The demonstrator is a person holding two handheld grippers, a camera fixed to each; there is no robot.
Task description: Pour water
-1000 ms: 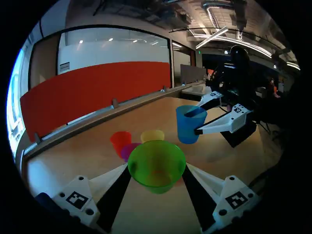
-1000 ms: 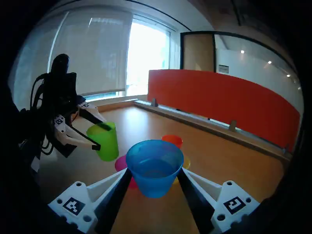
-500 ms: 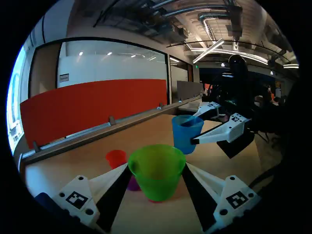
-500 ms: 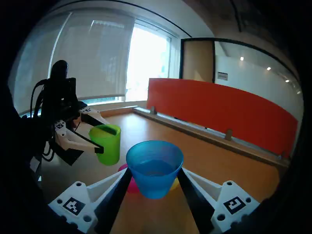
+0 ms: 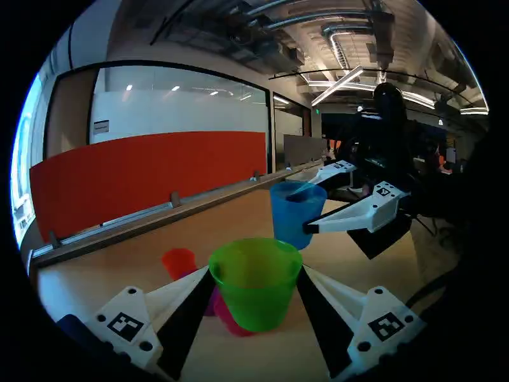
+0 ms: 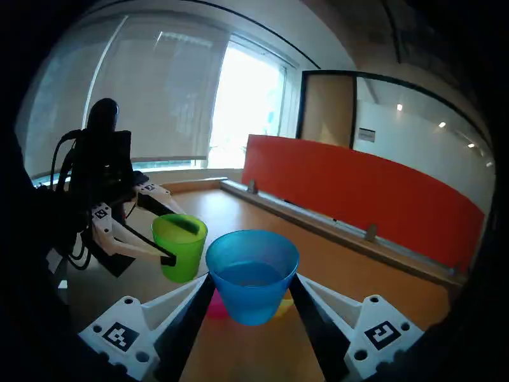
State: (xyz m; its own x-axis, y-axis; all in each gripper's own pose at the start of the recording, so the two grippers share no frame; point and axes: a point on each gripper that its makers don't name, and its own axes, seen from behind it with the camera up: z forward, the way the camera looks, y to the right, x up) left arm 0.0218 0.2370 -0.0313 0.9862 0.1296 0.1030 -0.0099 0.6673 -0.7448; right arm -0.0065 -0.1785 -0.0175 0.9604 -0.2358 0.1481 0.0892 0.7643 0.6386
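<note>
Left gripper view: my left hand-held gripper (image 5: 254, 275) clamps the green cup (image 5: 256, 293) above the worktop (image 5: 108, 280), blue cup (image 5: 291, 215) just beyond. Right gripper view: my right hand-held gripper (image 6: 252, 283) grips the blue cup, water (image 6: 251, 275) inside, green cup beside it, left.

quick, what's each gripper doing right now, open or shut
Left gripper: shut on the green cup.
Right gripper: shut on the blue cup.

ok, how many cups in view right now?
5. Green cup in left gripper, blue cup in right gripper. On the table: red cup, pink cup, yellow cup, the last two partly hidden behind the held ones. More may be hidden.
</note>
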